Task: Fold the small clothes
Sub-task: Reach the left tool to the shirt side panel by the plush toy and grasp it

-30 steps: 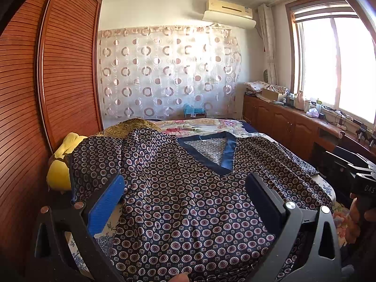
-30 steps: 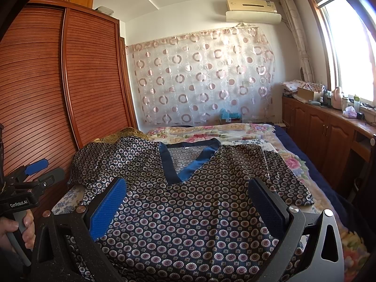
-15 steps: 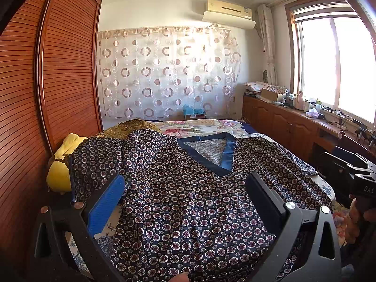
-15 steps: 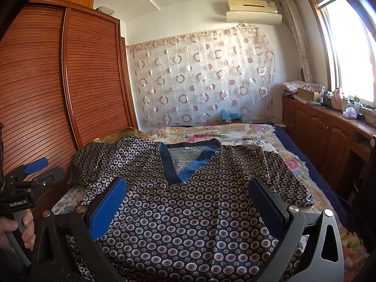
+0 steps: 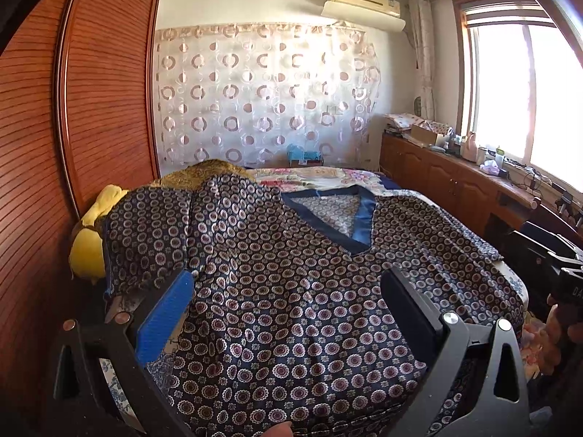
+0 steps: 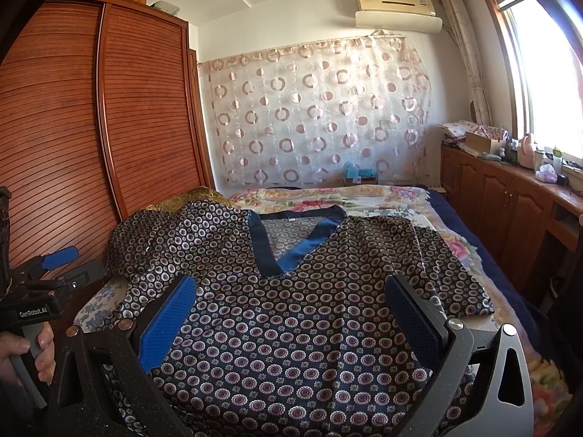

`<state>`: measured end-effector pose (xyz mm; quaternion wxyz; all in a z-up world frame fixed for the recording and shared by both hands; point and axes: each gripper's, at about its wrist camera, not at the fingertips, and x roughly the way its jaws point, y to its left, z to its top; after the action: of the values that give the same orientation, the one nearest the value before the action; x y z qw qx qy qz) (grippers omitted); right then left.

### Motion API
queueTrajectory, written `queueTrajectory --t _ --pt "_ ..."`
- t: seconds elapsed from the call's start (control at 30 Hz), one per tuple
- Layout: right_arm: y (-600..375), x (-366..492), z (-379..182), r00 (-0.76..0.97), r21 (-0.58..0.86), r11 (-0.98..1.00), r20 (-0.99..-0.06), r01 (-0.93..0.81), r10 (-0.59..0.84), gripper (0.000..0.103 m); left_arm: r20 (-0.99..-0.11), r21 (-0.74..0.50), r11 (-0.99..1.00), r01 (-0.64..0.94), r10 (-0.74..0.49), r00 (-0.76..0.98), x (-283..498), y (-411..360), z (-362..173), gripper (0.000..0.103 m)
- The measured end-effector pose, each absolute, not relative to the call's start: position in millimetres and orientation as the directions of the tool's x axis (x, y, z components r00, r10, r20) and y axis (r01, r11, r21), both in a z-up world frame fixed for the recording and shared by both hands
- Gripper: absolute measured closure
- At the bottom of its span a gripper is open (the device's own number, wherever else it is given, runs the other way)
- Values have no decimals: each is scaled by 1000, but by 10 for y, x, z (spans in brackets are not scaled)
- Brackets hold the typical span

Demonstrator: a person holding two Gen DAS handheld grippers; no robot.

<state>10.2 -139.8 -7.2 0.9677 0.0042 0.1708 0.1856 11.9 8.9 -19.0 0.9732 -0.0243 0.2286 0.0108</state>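
A dark navy top with a circle print and a blue V-neck band (image 5: 291, 291) lies spread flat on the bed, neck away from me; it also shows in the right wrist view (image 6: 309, 309). Its left sleeve (image 5: 145, 233) drapes over a yellow cushion. My left gripper (image 5: 288, 306) is open and empty, hovering above the lower body of the top. My right gripper (image 6: 291, 309) is open and empty above the same part. The left gripper also shows at the left edge of the right wrist view (image 6: 60, 267), beside the bed.
A floral bedspread (image 6: 346, 196) covers the bed. A wooden slatted wardrobe (image 6: 91, 145) stands close on the left. Wooden cabinets (image 6: 510, 196) with clutter run under the window on the right. A yellow cushion (image 5: 87, 251) lies at the bed's left edge.
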Motion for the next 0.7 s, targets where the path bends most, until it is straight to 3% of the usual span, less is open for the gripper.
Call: queueTrajectory --t 0.37,0.7 --pt "-1231 427 -237 863 26 924 -348 -382 367 0 -512 -50 995 -89 51 857 326 382 -552 0" --pt "-1109 869 -294 765 96 871 -438 -482 472 0 -560 -45 987 -155 104 822 418 938 -740 0"
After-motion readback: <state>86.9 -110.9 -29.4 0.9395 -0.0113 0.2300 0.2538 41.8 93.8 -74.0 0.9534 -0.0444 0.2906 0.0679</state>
